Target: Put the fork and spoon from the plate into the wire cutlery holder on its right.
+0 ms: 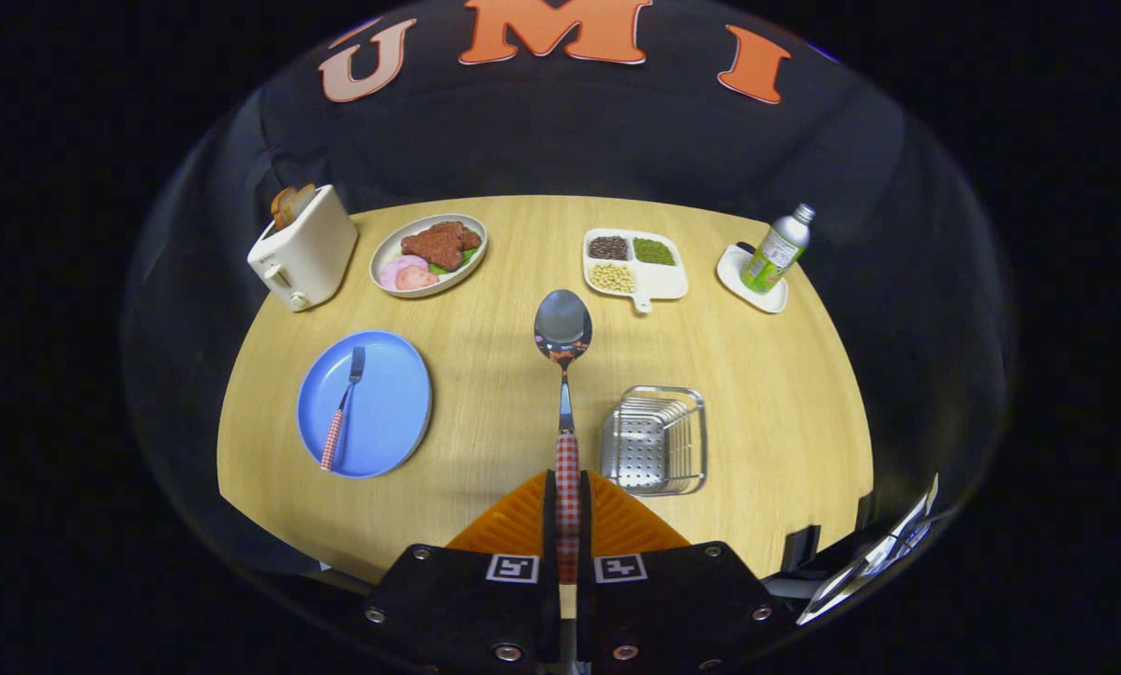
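My gripper [568, 502] is shut on the red-checked handle of the spoon [563, 330], held above the table. The spoon's steel bowl points straight ahead, beyond the fingers. The wire cutlery holder [656, 439] sits on the table just right of the spoon's shaft, close to the fingers. The blue plate [380, 398] lies to the left of the fingers. On it rests the fork [343, 405], with a red-checked handle and tines pointing away.
A white toaster [303, 249] with bread stands at the far left. Beside it sits an oval plate of food [428, 254]. A divided dish of beans [633, 262] lies beyond the spoon. A bottle [778, 249] stands on a small white dish at the far right.
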{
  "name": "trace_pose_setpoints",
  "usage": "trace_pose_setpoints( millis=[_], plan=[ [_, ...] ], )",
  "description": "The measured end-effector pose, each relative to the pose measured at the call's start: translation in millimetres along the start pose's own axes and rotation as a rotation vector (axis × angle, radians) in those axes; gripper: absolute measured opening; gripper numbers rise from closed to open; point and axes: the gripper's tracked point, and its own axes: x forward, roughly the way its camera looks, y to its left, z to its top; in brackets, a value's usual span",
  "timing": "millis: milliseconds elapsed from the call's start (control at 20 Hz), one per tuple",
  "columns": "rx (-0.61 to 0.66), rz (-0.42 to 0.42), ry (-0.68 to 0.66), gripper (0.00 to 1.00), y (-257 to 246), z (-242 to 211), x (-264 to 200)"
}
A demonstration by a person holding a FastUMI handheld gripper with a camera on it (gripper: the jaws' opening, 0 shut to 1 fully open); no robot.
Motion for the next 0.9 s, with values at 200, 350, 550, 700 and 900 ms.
trace_pose_setpoints(
  millis=[200, 350, 550, 700, 900],
  plan=[
    [0.014, -0.031, 0.065, 0.07, -29, -14, -10],
    [0.045, -0.013, 0.152, 0.07, -39, -34, -13],
    [0.029, 0.0, 0.236, 0.07, -48, -53, -14],
    [-0.003, 0.008, 0.292, 0.08, -53, -60, -9],
    [-0.019, 0.012, 0.37, 0.08, -61, -64, -1]
  ],
)
